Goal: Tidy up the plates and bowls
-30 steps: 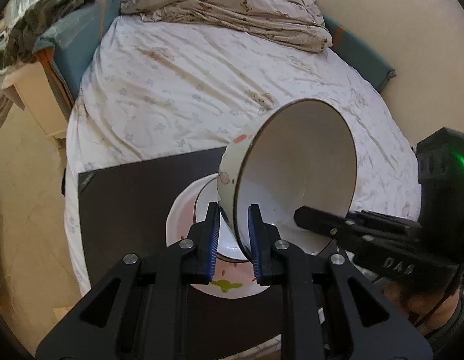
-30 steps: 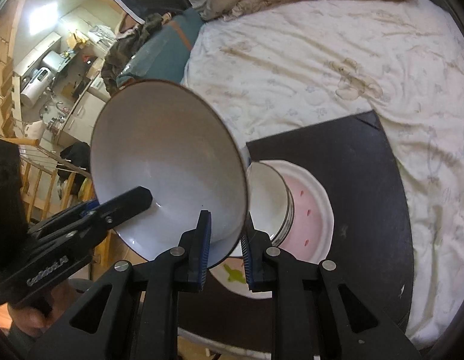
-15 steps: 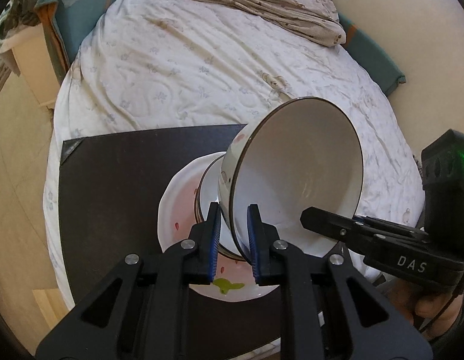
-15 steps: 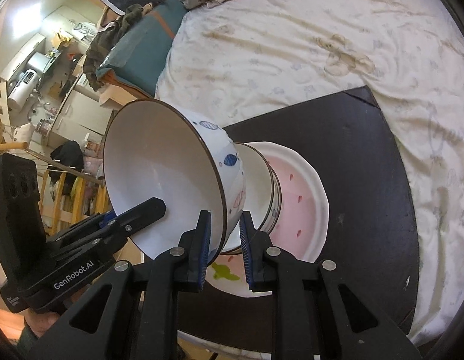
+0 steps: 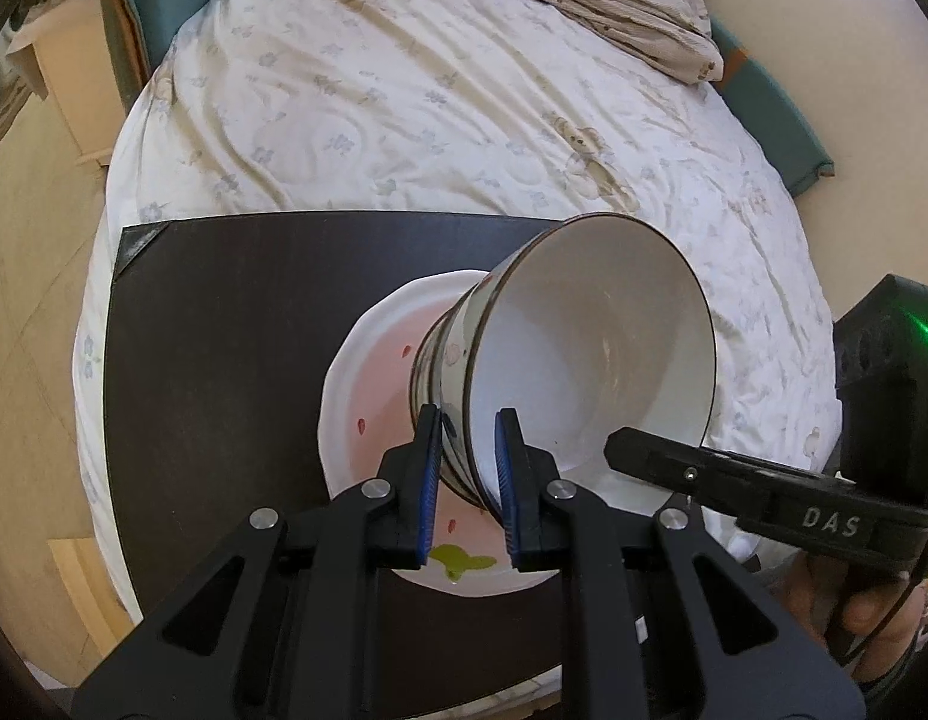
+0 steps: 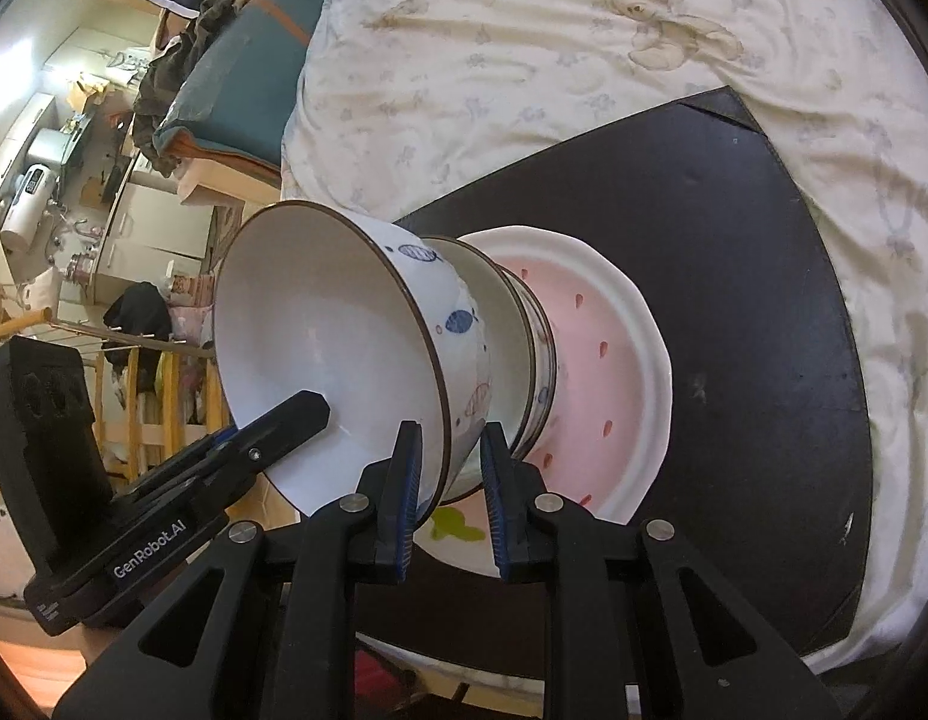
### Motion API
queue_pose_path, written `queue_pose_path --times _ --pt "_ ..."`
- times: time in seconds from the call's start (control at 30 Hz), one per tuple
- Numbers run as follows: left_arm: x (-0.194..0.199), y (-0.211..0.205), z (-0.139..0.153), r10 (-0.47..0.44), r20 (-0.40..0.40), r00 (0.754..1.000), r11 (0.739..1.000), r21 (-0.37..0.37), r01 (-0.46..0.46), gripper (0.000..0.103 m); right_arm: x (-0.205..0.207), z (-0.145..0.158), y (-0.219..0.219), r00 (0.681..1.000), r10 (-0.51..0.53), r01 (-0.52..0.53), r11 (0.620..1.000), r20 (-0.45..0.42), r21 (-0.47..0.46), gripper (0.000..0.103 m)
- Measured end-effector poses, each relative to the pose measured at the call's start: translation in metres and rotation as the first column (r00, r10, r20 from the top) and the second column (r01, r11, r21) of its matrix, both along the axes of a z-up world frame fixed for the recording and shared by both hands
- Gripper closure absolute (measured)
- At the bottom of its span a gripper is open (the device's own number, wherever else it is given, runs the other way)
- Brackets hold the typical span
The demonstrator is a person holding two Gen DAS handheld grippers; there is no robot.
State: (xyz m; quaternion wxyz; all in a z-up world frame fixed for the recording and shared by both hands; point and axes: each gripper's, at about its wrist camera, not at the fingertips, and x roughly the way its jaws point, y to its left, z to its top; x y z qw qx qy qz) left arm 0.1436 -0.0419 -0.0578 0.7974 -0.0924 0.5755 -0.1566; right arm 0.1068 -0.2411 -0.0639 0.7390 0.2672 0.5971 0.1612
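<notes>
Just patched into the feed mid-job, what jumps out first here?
The big white fish-patterned bowl, pinched at its rim by both the left gripper and right gripper, sits nested in a smaller bowl. That stack rests on a pink plate on a dark board atop the bed.

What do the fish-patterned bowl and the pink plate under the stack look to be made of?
Fish-patterned bowl: likely glazed ceramic, with a glossy white inside, a thin dark rim line and painted fish. Pink plate: looks like glazed ceramic too, smooth with a soft sheen, though melamine can't be ruled out.
</notes>
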Motion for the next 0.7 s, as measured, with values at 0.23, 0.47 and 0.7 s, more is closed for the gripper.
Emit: queue_pose_path --times 0.23,0.47,0.7 --pt "0.000 0.007 0.005 0.026 0.016 1.000 1.000 -0.013 -0.026 0.089 0.002 0.004 -0.009 0.999 -0.050 0.050 0.999 -0.010 0.021 0.070" --pt "0.008 0.026 0.008 0.112 0.040 0.993 0.993 -0.050 -0.110 0.088 0.003 0.007 -0.024 0.995 -0.098 0.097 0.995 0.015 0.034 0.070" --pt "0.012 0.024 0.006 0.121 0.063 0.991 0.992 -0.035 -0.119 0.080 0.012 0.007 -0.040 0.986 -0.158 0.155 0.986 0.061 0.055 0.070"
